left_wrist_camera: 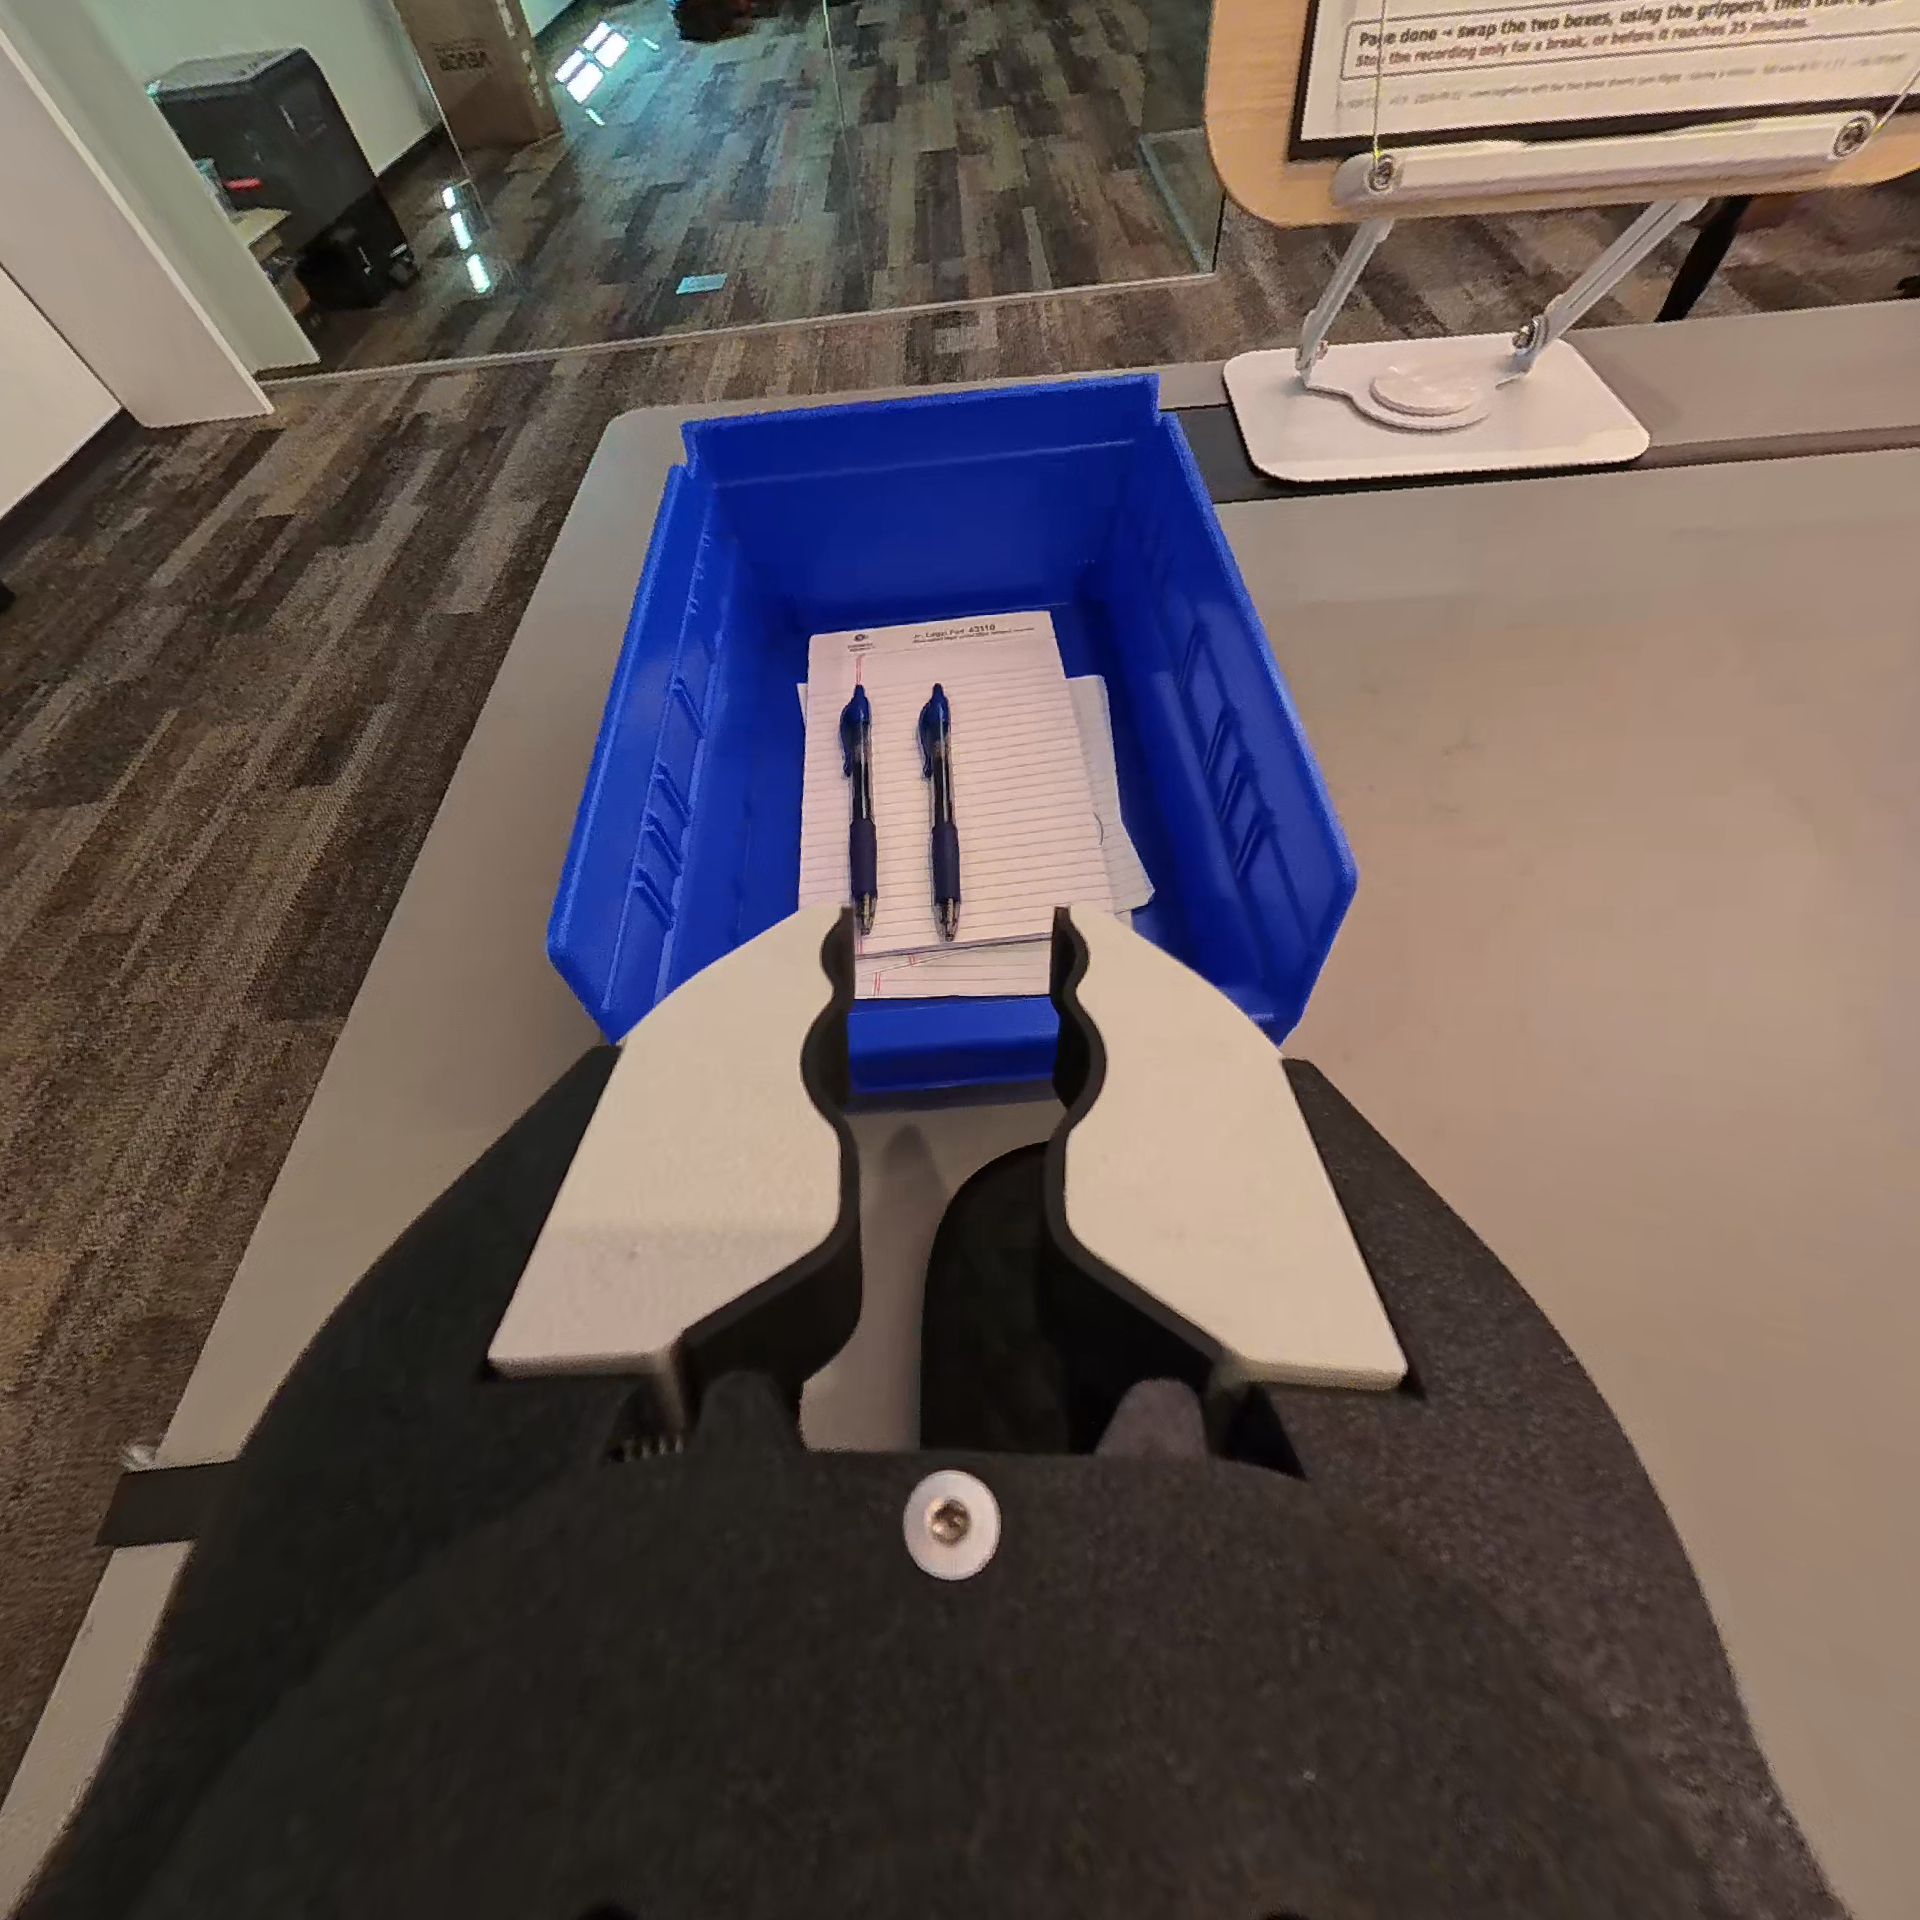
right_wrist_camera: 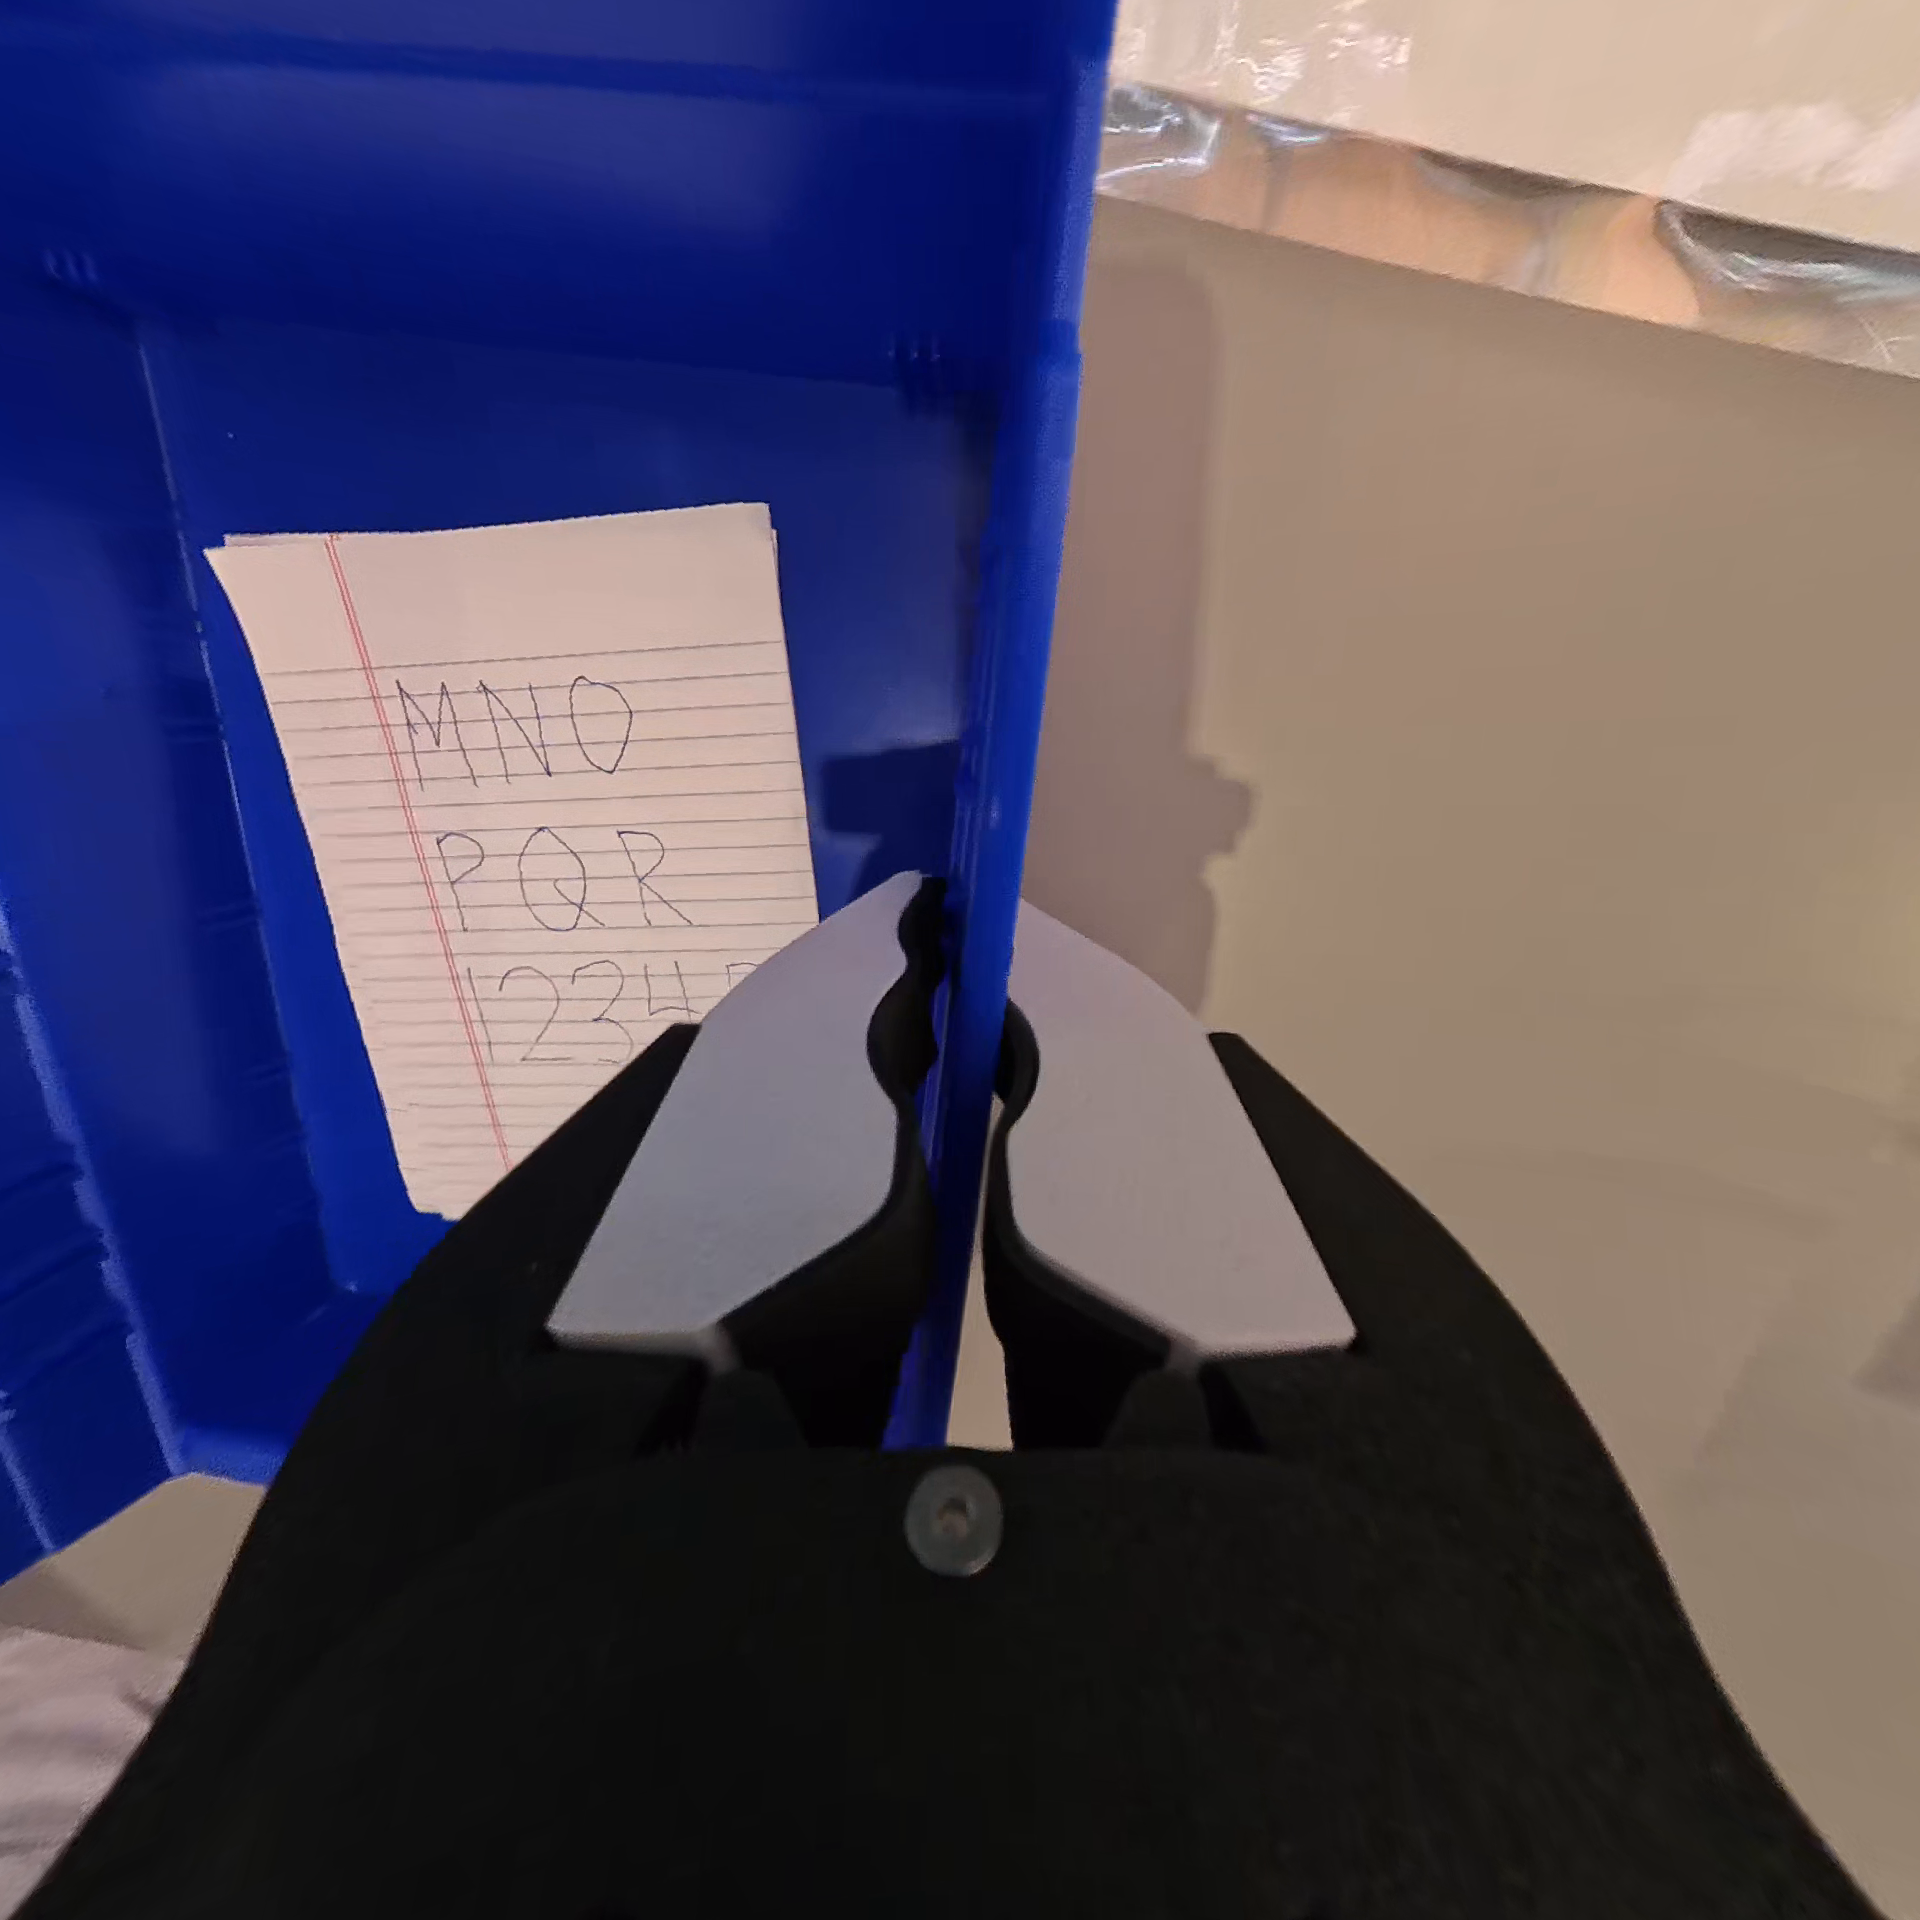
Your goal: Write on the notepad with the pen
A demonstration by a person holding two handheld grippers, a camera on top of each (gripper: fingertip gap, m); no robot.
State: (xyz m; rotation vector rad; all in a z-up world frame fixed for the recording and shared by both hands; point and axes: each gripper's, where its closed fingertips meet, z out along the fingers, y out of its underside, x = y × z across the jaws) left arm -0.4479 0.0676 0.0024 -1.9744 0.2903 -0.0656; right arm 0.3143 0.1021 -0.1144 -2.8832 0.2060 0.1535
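Note:
A blue bin [left_wrist_camera: 914, 416] stands on the grey table [left_wrist_camera: 1558, 831]. In it lies a white lined notepad [left_wrist_camera: 1018, 769] with two blue pens side by side on top, the left pen [left_wrist_camera: 858, 810] and the right pen [left_wrist_camera: 940, 821]. Loose lined sheets [left_wrist_camera: 1117, 842] stick out under the pad. My left gripper [left_wrist_camera: 951, 920] is open and empty, above the bin's near wall. In the right wrist view my right gripper [right_wrist_camera: 971, 914] is shut on the right side wall of a blue bin [right_wrist_camera: 1029, 520]. A lined sheet with handwriting [right_wrist_camera: 540, 831] lies inside that bin.
A white stand base [left_wrist_camera: 1434, 416] sits at the table's back right, and it holds up a board with a printed page [left_wrist_camera: 1558, 83]. The table's left edge drops to carpet floor [left_wrist_camera: 208, 727]. A plastic-wrapped object [right_wrist_camera: 1558, 156] lies beyond the bin in the right wrist view. The grippers' ends are close to 75 cm from one another.

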